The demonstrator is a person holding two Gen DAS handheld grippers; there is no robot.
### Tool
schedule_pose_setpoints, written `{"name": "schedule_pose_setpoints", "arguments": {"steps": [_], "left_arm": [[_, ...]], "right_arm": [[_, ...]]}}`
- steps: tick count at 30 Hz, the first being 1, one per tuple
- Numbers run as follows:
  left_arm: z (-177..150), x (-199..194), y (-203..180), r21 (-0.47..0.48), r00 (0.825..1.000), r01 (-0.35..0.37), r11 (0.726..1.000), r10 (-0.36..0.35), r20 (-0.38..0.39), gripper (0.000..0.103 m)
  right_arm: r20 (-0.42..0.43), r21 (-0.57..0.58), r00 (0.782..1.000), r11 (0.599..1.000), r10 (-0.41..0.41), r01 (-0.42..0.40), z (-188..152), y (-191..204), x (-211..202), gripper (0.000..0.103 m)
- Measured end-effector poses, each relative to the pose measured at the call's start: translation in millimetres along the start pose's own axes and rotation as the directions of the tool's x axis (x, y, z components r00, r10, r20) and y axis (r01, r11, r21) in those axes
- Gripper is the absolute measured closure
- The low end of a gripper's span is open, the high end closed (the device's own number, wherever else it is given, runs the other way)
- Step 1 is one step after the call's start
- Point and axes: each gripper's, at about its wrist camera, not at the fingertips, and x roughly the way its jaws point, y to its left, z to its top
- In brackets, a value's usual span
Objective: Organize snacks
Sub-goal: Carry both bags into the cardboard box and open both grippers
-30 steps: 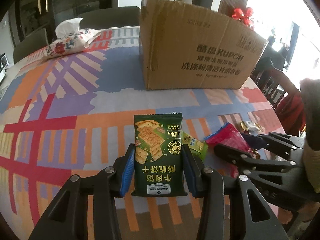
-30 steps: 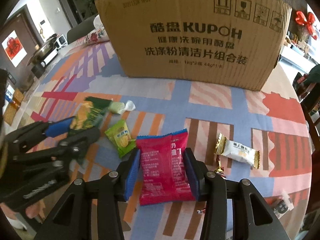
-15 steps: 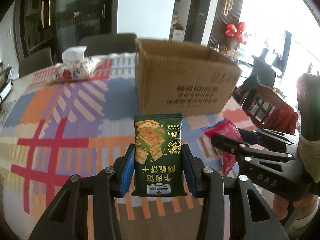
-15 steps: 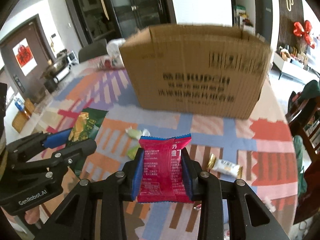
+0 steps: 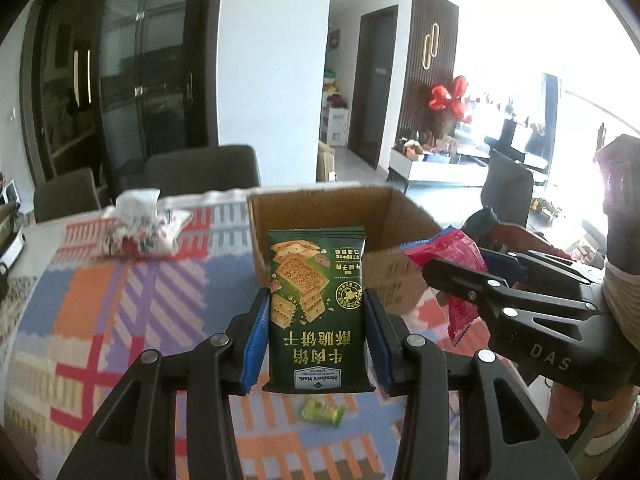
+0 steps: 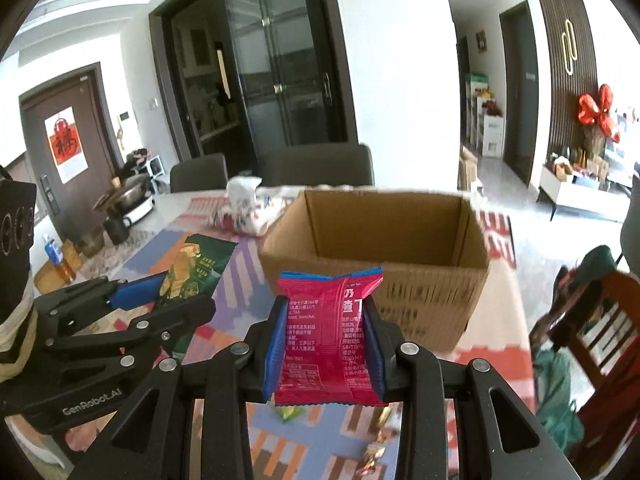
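My left gripper (image 5: pixel 316 336) is shut on a dark green cracker packet (image 5: pixel 318 312) and holds it up in front of an open brown cardboard box (image 5: pixel 404 216). My right gripper (image 6: pixel 326 340) is shut on a red snack packet (image 6: pixel 328 336), also raised before the box (image 6: pixel 400 288), whose open inside shows. Each gripper shows in the other's view: the right (image 5: pixel 460 276) with its red packet (image 5: pixel 448 252), the left (image 6: pixel 168 296) with its green packet (image 6: pixel 192 268). Small loose snacks (image 5: pixel 323 413) lie on the table below.
The table has a colourful patterned cloth (image 5: pixel 120 304). A floral tissue pouch (image 5: pixel 144 228) lies at the back left. Dark chairs (image 6: pixel 316 168) stand behind the table, a wooden chair (image 6: pixel 600 320) to the right. More small wrapped snacks (image 6: pixel 376 444) lie on the cloth.
Both grippers have risen from the table with their packets, so the box's open top is now in view. The loose snacks have stayed on the cloth below.
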Motion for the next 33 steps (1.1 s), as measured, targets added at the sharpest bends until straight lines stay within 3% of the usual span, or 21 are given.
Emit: {"name": "schedule_pose_setpoints", "arguments": {"steps": [7, 11, 16, 30, 31, 33], "left_arm": [[35.8, 18.9, 4.3, 0.011, 1.000, 0.004, 1.000, -0.004, 0.017, 0.059], [52.7, 34.3, 8.7, -0.015, 0.999, 0.034, 0.999, -0.034, 0.011, 0.059], [72.3, 57.1, 12.8, -0.023, 1.000, 0.022, 1.000, -0.022, 0.012, 0.059], [84.9, 119.4, 3.8, -0.001, 0.998, 0.002, 1.000, -0.002, -0.069, 0.059], [85.1, 121.8, 3.0, 0.004, 0.997, -0.001, 1.000, 0.001, -0.073, 0.058], [85.1, 124.8, 0.4, 0.033, 0.997, -0.038, 0.999, 0.041, -0.072, 0.047]], "right_arm": [[0.035, -0.001, 0.999, 1.000, -0.023, 0.023, 34.6, -12.5, 4.8, 0.067], [0.024, 0.000, 0.999, 1.000, -0.021, 0.021, 50.2, -18.8, 16.4, 0.067], [0.012, 0.005, 0.999, 0.999, -0.039, 0.039, 65.6, -33.3, 34.3, 0.067], [-0.029, 0.047, 0.996, 0.995, -0.086, 0.087, 76.7, -72.7, 76.6, 0.067], [-0.033, 0.047, 0.996, 0.995, -0.088, 0.089, 76.4, -74.4, 80.1, 0.067], [-0.034, 0.046, 0.995, 0.995, -0.090, 0.092, 75.6, -75.5, 84.7, 0.067]]}}
